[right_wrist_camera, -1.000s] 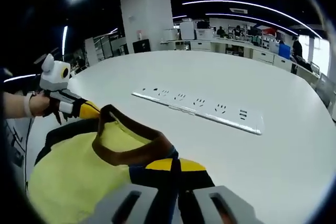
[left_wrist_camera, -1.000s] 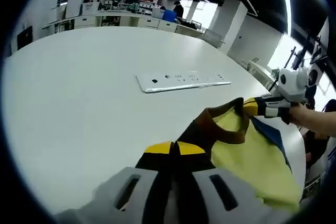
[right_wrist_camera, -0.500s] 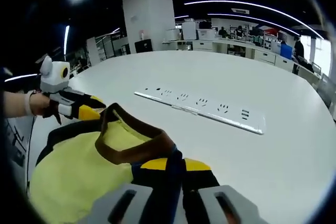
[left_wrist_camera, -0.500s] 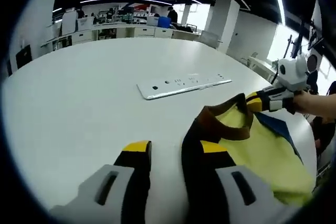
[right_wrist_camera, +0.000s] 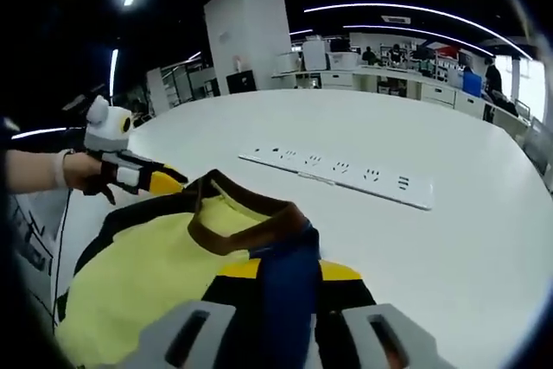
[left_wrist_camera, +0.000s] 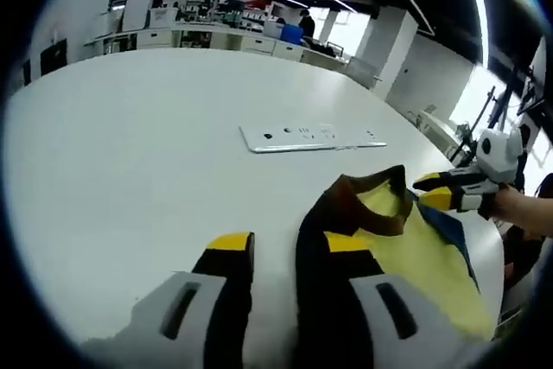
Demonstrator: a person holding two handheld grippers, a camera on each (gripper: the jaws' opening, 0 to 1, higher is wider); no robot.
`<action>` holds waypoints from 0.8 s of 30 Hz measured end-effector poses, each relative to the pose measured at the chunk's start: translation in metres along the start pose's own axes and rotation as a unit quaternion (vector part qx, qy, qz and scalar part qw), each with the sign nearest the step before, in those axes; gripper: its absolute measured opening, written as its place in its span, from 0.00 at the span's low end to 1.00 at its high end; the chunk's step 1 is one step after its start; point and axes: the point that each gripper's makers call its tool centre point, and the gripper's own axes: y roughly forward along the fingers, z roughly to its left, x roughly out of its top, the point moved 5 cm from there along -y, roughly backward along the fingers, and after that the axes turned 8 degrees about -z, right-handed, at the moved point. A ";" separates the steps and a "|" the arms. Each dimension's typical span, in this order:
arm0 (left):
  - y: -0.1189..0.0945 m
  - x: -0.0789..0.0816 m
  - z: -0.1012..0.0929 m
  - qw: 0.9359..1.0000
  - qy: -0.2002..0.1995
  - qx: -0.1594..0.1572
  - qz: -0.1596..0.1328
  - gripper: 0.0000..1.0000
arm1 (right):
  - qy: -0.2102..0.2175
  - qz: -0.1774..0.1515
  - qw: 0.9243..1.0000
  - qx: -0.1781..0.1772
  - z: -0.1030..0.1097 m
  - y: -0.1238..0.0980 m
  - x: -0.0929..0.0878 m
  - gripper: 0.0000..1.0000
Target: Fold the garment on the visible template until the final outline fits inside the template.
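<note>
The garment, yellow with a brown collar and a blue shoulder panel, is seen bunched on the white bench, on the near side of the long white power strip and well apart from it. The left claw is spread, with nothing between its jaws; its right jaw is just beside the collar. The right claw looks pressed together on the blue panel by the collar, though the jaw tips are covered by cloth.

No template outline can be made out on the bench, so the fit cannot be judged. With one shoulder released and the other held, the cloth is likely to sag and crease unevenly, and a skewed fold would result if the free shoulder were not retaken at a matching point. The lower hem lies towards the bench edge and could be dragged over it by a pull.

No container is seen; the power strip sockets appear unoccupied.
</note>
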 end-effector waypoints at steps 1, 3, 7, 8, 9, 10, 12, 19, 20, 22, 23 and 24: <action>-0.002 0.000 -0.001 1.000 -0.005 -0.009 0.000 0.39 | -0.001 -0.001 1.000 0.000 0.001 -0.003 0.000 0.20; -0.007 0.001 0.000 1.000 -0.009 -0.005 -0.005 0.33 | -0.001 -0.002 1.000 0.005 0.004 -0.010 0.001 0.19; -0.017 0.000 0.000 1.000 -0.021 0.007 -0.002 0.18 | -0.006 -0.002 1.000 0.014 0.011 -0.022 -0.002 0.16; -0.021 0.001 -0.004 0.999 -0.030 -0.008 -0.012 0.17 | -0.010 -0.001 1.000 0.019 0.014 -0.026 -0.003 0.16; -0.025 0.002 -0.005 0.999 -0.037 -0.011 -0.015 0.17 | -0.011 -0.001 1.000 0.020 0.016 -0.029 -0.004 0.16; -0.028 0.002 -0.007 0.999 -0.044 -0.015 -0.017 0.17 | -0.011 0.000 1.000 0.023 0.020 -0.033 -0.006 0.16; -0.038 0.003 -0.014 0.998 -0.047 -0.035 -0.015 0.11 | -0.013 -0.003 0.999 0.030 0.026 -0.042 -0.007 0.15; -0.078 0.008 -0.048 0.993 -0.046 -0.105 -0.024 0.00 | -0.017 -0.010 0.999 0.039 0.044 -0.077 -0.009 0.14; -0.086 0.007 -0.053 0.991 -0.039 -0.124 -0.022 0.00 | -0.016 -0.009 0.999 0.039 0.046 -0.081 -0.010 0.14; -0.100 0.000 -0.061 0.990 -0.021 -0.137 -0.004 0.00 | -0.017 -0.008 0.999 0.043 0.052 -0.089 -0.013 0.13; -0.104 -0.004 -0.065 0.990 -0.004 -0.142 0.002 0.00 | -0.019 -0.007 0.999 0.044 0.056 -0.095 -0.016 0.13; -0.112 -0.010 -0.069 0.989 0.024 -0.149 0.011 0.00 | -0.021 -0.005 0.999 0.047 0.061 -0.100 -0.019 0.12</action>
